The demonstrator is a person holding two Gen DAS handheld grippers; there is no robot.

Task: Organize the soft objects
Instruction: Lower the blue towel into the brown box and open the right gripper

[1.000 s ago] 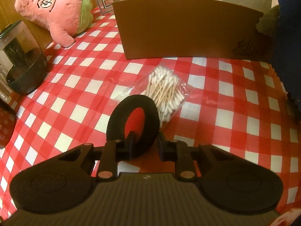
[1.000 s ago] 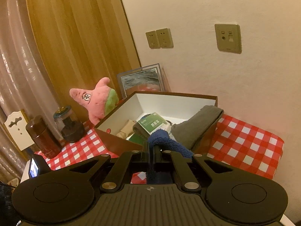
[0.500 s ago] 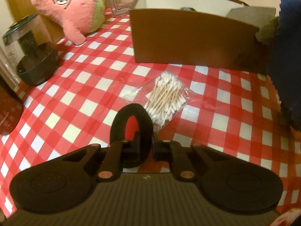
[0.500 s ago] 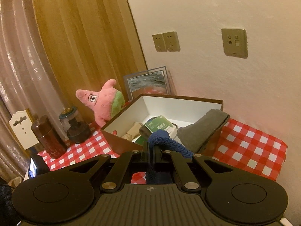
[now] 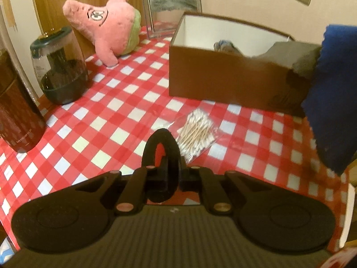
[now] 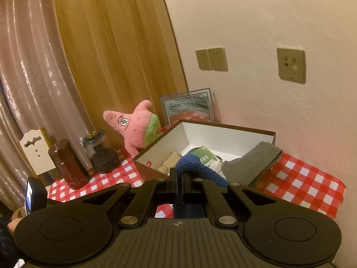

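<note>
- Left gripper (image 5: 166,174): jaws pinched on a black ring-shaped soft object (image 5: 161,163), which looks like a foam or fabric loop. The grip squeezes the loop into a tall narrow oval that stands upright between the fingers. Tablecloth shows through its opening.
- The ring hangs above the red-and-white checked tablecloth (image 5: 116,102), clear of the surface.
- Right gripper (image 6: 179,185): jaws pressed together on a dark blue terry cloth (image 6: 196,167). The fabric is fluffy with a nubby pile. It arches up over the fingertips and hangs down between the fingers.
- In the left wrist view the same blue cloth (image 5: 334,93) hangs as a broad flat sheet at the right edge, in front of the box's right end.
- Brown cardboard box (image 5: 223,76), white inside, sits open on the table. A grey cloth (image 6: 250,163) drapes over its right wall. Inside lie a green-and-white packet (image 6: 206,156), beige fabric (image 6: 170,162) and other items too small to make out.
- Clear bag of cotton swabs (image 5: 195,131) lies flat on the cloth, between the held ring and the box, touching neither.
- Pink star-shaped plush toy (image 5: 104,29) with green shorts stands by the wooden panel, left of the box.
- Picture frame (image 5: 171,11) leans on the wall behind the box.
- Clear jar with dark contents (image 5: 60,67) and a dark brown canister (image 5: 15,107) stand at the table's left edge.
</note>
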